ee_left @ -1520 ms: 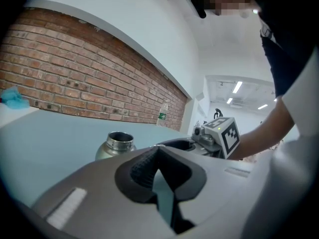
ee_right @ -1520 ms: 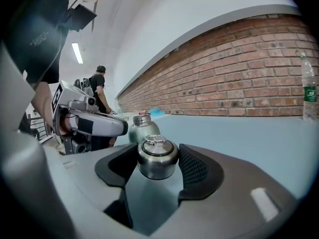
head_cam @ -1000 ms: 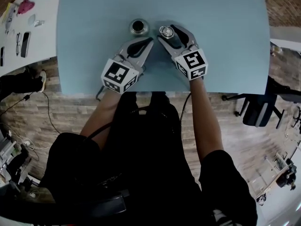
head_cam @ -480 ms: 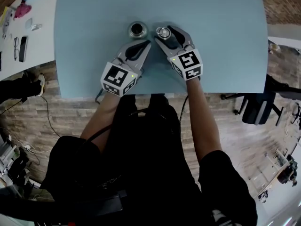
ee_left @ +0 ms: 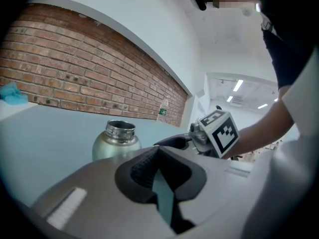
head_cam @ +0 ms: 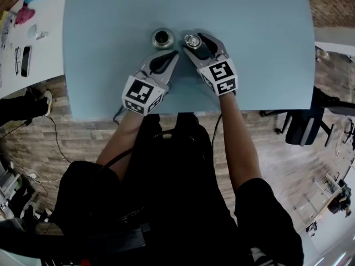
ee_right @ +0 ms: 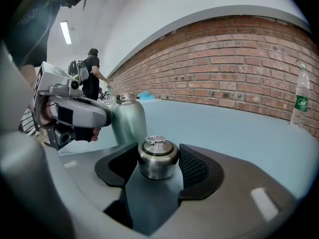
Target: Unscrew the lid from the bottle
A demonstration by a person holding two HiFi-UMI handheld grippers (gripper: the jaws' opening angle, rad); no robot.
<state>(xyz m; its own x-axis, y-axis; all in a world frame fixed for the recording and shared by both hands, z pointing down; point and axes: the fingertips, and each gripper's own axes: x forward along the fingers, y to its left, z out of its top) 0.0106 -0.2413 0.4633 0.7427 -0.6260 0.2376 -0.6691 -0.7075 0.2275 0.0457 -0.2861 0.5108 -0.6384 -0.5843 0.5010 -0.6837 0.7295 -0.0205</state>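
Note:
A steel bottle (head_cam: 163, 37) stands upright on the pale blue table (head_cam: 260, 49) with its mouth uncovered; it also shows in the left gripper view (ee_left: 115, 141) and the right gripper view (ee_right: 128, 121). Its round steel lid (head_cam: 193, 40) (ee_right: 157, 157) sits between the pads of my right gripper (head_cam: 194, 41) (ee_right: 158, 159), which is shut on it just right of the bottle. My left gripper (head_cam: 176, 53) (ee_left: 158, 156) is shut with nothing in it. It sits just in front of the bottle and beside the right gripper.
A plastic water bottle (ee_right: 300, 101) stands at the table's far edge before a brick wall. A white side table (head_cam: 25, 60) at the left holds a phone and small items. A dark chair (head_cam: 302, 129) stands on the floor at the right. The table's near edge runs under my wrists.
Both grippers have drifted only a little; the right one still carries the lid beside the bottle. The left one stays shut.

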